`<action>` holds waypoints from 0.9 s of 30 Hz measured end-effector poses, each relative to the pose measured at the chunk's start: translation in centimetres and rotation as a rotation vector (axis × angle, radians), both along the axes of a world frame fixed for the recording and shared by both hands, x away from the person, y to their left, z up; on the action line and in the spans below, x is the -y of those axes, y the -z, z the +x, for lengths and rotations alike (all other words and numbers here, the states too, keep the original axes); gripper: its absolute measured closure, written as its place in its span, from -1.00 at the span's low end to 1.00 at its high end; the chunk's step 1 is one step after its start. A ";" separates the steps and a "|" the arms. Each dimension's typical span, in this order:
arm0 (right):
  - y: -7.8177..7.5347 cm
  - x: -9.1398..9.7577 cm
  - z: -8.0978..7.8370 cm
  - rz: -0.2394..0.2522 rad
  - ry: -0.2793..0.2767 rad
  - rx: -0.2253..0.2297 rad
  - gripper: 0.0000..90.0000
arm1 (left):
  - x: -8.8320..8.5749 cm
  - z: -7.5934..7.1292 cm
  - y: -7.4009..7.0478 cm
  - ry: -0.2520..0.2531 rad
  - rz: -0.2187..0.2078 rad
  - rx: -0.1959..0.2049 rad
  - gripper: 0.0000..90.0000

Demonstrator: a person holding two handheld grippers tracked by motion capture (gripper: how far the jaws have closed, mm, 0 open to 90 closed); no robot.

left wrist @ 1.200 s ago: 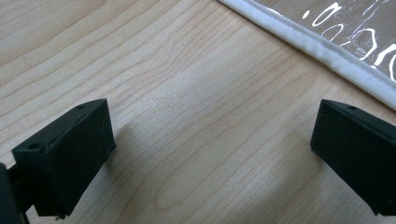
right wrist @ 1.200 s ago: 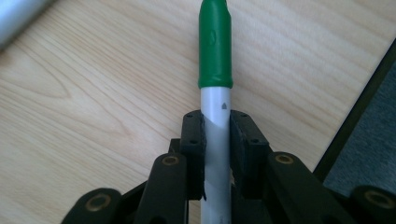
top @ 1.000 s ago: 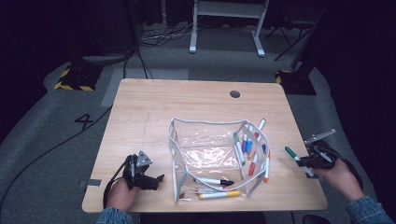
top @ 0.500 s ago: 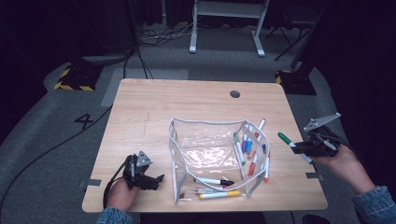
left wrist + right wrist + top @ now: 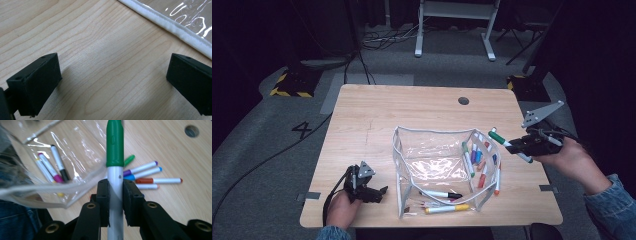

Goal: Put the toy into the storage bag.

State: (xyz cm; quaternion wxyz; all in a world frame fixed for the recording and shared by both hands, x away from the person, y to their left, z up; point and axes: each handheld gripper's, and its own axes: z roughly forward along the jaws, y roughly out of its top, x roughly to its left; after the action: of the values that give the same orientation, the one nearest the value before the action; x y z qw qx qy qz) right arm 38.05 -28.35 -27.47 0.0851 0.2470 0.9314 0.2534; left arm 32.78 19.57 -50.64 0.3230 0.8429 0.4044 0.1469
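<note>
At the right edge of the counter, the right tool is lifted clear of the wood with its jaws clamped on a green-capped marker, the cap pointing left toward the clear pouch. The pouch stands open in the middle of the near half, its white-trimmed rim upright all round (a soft wall between the marker and the inside). A row of markers lies along the pouch's right side, directly below the held one, and a few more markers lie at its near end. The left tool rests on the counter near the near-left corner, jaws spread wide with nothing but bare wood between them, just beside the pouch's left rim. The far half of the counter is bare wood apart from a small round hole toward the right. Past the right edge there is only floor beneath the right hand.
</note>
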 end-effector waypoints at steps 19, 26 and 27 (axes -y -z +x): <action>-0.1 -11.7 -0.4 -0.061 -0.226 -0.059 0.71 | 0.2 0.4 0.0 -0.012 0.000 0.002 -1.00; 1.0 -14.2 -0.9 -0.107 -0.273 -0.082 0.70 | 0.2 0.4 0.0 -0.013 -0.002 0.002 -1.00; 1.2 -14.6 -0.9 -0.112 -0.279 -0.084 0.70 | 0.2 0.4 0.0 -0.013 -0.002 0.001 -1.00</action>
State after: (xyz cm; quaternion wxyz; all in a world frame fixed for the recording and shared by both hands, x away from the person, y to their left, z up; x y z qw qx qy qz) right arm 37.15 -13.78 -28.66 0.0234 0.1204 0.9721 0.1999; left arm 33.19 19.39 -50.64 0.3232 0.8398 0.4099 0.1492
